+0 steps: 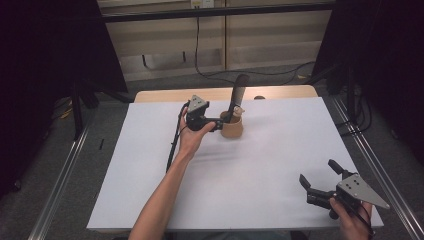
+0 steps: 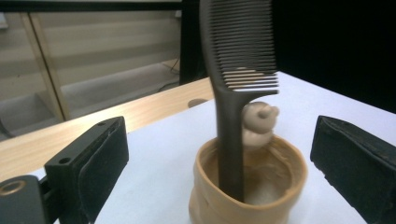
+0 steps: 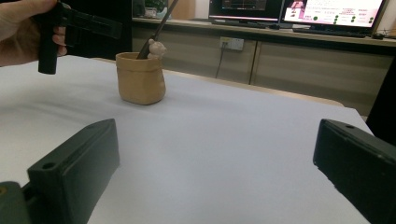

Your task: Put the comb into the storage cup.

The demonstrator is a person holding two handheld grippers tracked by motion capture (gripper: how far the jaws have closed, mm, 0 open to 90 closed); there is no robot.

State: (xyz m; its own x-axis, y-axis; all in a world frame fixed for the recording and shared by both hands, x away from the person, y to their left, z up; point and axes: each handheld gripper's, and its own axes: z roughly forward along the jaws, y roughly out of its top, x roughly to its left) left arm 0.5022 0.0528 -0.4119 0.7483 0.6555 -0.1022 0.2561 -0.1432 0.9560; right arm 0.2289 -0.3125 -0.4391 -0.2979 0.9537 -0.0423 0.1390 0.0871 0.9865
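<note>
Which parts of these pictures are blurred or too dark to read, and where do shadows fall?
Left gripper view: the comb in the pot is soft and blurred, and the right background is black. High view: both upper corners are nearly black; a faint shadow lies on the white table beside the forearm. Right gripper view: the near jaws are soft, the pot sharper, the monitors bright.

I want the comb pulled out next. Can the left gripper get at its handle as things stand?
Probably yes. The left gripper sits open right beside the tan cup, and the comb stands upright between its jaws in the left gripper view. Nothing blocks it; the small figure on the rim sits behind the handle.
</note>
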